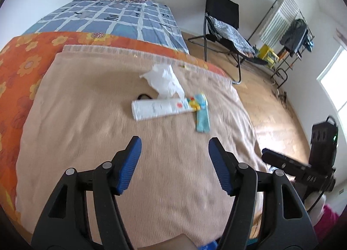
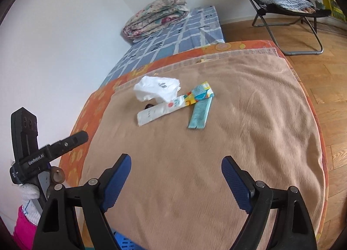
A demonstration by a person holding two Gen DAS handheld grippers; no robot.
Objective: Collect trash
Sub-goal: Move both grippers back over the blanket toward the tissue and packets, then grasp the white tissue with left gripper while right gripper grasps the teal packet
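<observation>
**Two open tongs over the bed, trash waiting ahead**

The left gripper (image 1: pixel 174 141) is hanging over the tan blanket (image 1: pixel 86 120), spread apart and holding nothing. The right gripper (image 2: pixel 175 161) is spread wide too, also holding nothing. Farther ahead, the white tube (image 1: pixel 158 109), the blue wrapper (image 1: pixel 202 120) and the crumpled white bag (image 1: pixel 164 81) are lying together on the blanket. A black chair (image 1: pixel 223 22) is standing far behind.

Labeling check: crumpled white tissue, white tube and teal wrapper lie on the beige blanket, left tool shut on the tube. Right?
Not quite. The left tool is open and empty, short of the white tube, as the left wrist view shows. Crumpled white tissue, teal wrapper and beige blanket are right.
</observation>
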